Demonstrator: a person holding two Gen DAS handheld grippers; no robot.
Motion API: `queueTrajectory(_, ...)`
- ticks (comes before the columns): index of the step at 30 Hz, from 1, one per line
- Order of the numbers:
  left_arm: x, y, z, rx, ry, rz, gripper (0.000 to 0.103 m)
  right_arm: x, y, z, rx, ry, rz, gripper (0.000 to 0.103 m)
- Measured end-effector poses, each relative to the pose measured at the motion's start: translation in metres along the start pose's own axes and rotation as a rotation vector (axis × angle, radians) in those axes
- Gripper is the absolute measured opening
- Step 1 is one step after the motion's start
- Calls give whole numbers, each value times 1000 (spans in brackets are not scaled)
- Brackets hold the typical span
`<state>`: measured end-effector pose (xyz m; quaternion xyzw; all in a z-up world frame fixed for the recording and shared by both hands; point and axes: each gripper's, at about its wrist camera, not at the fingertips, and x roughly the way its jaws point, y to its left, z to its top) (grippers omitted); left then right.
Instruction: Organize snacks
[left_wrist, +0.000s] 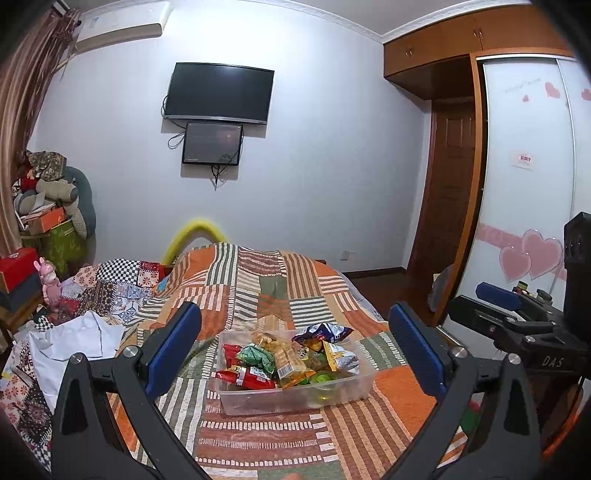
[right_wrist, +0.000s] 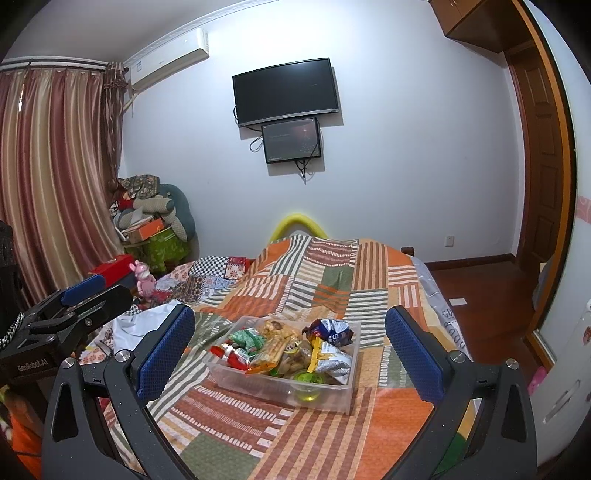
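Both grippers, left gripper (left_wrist: 295, 350) & right gripper (right_wrist: 290, 350), hover w/ fingers wide, empty. Snack bin (left_wrist: 354, 387) sits on bed (left_wrist: 258, 435) ahead, between fingers. Risk: heaped packets (left_wrist: 258, 373) spill if bin's nudged on soft quilt.

Counts on the bed and wall

One clear plastic box (left_wrist: 354, 387) holds a heap of snack packets (left_wrist: 288, 358) too overlapped to count exactly: at least two red, one green, one blue and two yellow-edged show. Two dark screens (left_wrist: 219, 92) hang on the wall. Two grippers are present, the left gripper (left_wrist: 295, 350) and right gripper (right_wrist: 291, 347).
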<state>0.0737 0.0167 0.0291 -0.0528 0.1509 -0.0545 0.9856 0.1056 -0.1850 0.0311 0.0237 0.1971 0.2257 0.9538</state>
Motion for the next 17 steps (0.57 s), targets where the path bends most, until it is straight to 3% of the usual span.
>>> queueTrajectory(17,3,2,-5,-8,22,-18,103,-1,2,1,5,0,-6,103)
